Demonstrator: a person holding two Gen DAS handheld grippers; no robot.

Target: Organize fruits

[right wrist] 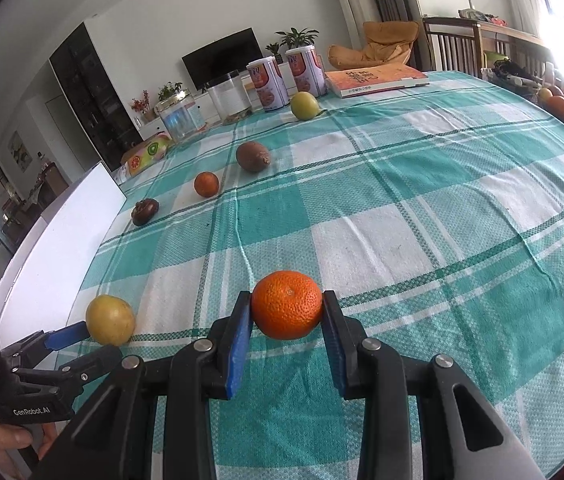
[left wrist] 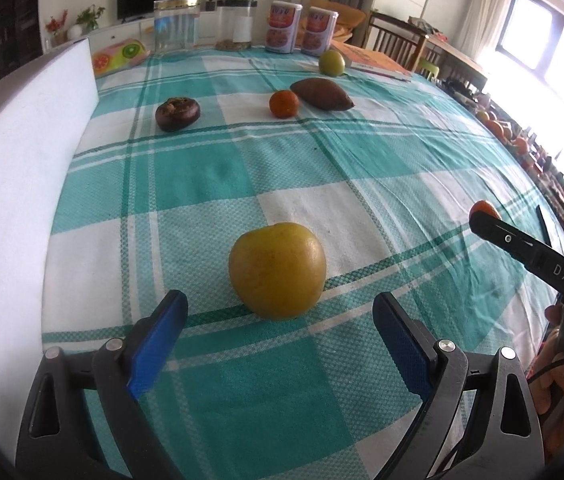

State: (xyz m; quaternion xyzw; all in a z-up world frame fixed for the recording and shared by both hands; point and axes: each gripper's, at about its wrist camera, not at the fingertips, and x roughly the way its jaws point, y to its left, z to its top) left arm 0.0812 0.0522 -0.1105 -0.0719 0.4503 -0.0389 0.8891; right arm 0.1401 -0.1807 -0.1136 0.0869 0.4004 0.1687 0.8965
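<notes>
Right wrist view: your right gripper (right wrist: pixel 286 312) is clamped on the mandarin (right wrist: pixel 286 304); your left gripper (left wrist: pixel 280 320), jaws apart, has the yellow fruit (left wrist: pixel 277 269) just beyond, centred.

A bright orange tangerine (right wrist: pixel 286 305) sits low in the centre of the right wrist view, dimpled skin, stem end up. A yellow apple (right wrist: pixel 110 320) lies lower left. Further up the frame lie a dark mangosteen (right wrist: pixel 145 211), a small tangerine (right wrist: pixel 206 184), a brown sweet potato (right wrist: pixel 253 156) and a green apple (right wrist: pixel 304 106).
</notes>
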